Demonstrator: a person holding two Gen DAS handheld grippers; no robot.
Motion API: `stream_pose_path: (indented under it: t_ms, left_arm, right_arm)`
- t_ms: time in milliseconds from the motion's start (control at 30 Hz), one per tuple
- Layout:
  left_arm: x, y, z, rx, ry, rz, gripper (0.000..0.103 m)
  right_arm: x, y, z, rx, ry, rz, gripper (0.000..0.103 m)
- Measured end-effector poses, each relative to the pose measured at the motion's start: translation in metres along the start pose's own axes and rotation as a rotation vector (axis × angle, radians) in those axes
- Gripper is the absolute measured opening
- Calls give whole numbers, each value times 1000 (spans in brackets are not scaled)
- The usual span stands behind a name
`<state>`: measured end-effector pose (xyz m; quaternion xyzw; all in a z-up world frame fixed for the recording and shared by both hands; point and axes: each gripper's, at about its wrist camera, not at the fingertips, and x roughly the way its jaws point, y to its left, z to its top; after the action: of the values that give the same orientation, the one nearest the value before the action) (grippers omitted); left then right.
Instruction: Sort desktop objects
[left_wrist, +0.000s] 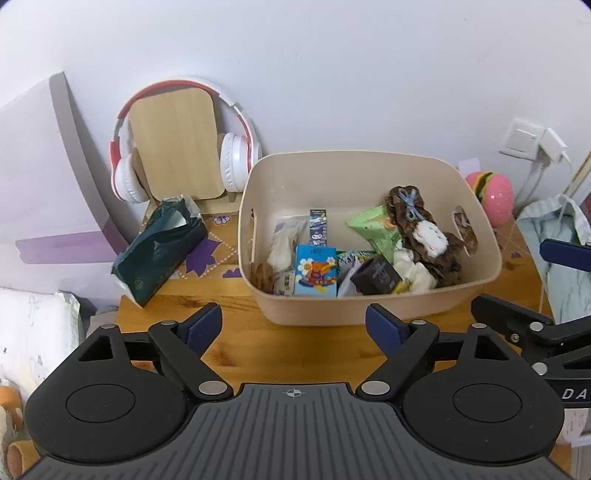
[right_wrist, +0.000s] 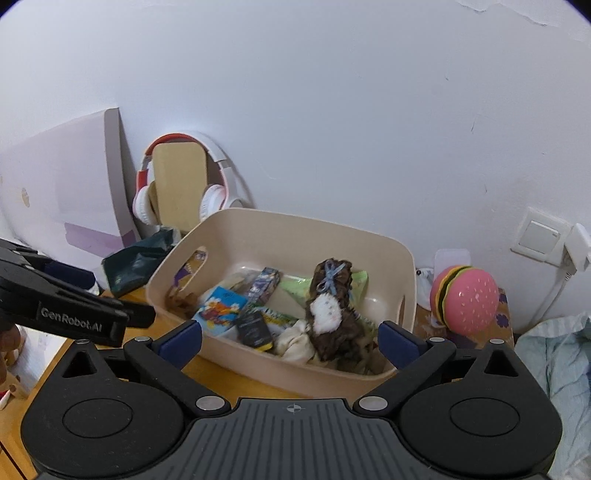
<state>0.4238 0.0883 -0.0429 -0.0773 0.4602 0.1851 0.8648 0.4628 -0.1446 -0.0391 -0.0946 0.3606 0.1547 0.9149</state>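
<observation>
- Both grippers are hanging over the near edge of the desk, pointing down at the beige bin sitting centre frame. The left gripper is gaping wide with nothing in it, and the right gripper is spread about as far as it goes, also carrying nothing.
- The bin is already holding a pile: blue cartoon box, black box, green snack bag, and the brown plush lying over the right end.
- Still sitting outside: the dark green pouch at left of the bin, the burger toy at right, and the headphones hanging on their wooden stand in the upper left.
- Risk one: the plush is leaning high, so dropping anything else on that end is asking for a spill over the rim.
- Risk two: the two grippers are sitting close, the left one poking into the right camera's left edge, so reaching across for the pouch could mean a clash.
- Risk three: the pouch looks floppy and crinkly, so it's probably going to sag or slip in a pinch, though I can't really tell what's inside.
- Grabbing the headphones could tip the stand.
</observation>
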Motion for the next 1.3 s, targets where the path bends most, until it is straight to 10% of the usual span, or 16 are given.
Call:
stream_pose_path:
  t_ms: [1300]
  left_arm:
    - [-250, 18, -197, 16, -24, -21, 88]
  right_arm:
    - [-253, 114, -116, 102, -42, -71, 103]
